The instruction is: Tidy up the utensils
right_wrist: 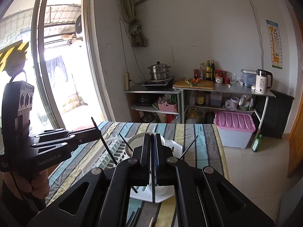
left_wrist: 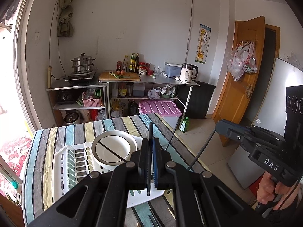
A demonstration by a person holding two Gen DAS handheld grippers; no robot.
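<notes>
- The left gripper (left_wrist: pixel 151 162) has its jaws pinched together on a thin black chopstick (left_wrist: pixel 150 151); the stick stands nearly upright between the pads, its top poking above the fingers and its lower tip showing below them.
- The right gripper (right_wrist: pixel 153 162) is likewise clamped tight, and a dark thin stick (right_wrist: pixel 153 191) runs down from between its pads; the part inside the jaws is hidden, so its full length cannot be read.
- Just beyond and below both grippers sits a white dish rack (left_wrist: pixel 64 162) on the striped tablecloth (left_wrist: pixel 45 151); the near part of the rack is covered by the gripper bodies.
- In the rack, just ahead of the left gripper's fingers, lies a white bowl (left_wrist: pixel 111 147) with another black chopstick (left_wrist: pixel 110 151) resting across its rim.
- From the left camera the right gripper shows off to the right, held by a hand (left_wrist: pixel 272 191) that the picture's edge cuts off; two thin black sticks slant down from its tip, and where they end is hidden behind the left gripper's frame.
- At the bottom edge, beneath the grippers, a few more stick ends lie on the cloth, too cropped to make out.
- Far ahead stands a metal shelf (left_wrist: pixel 144 81) crowded with bottles, too small to tell apart.
</notes>
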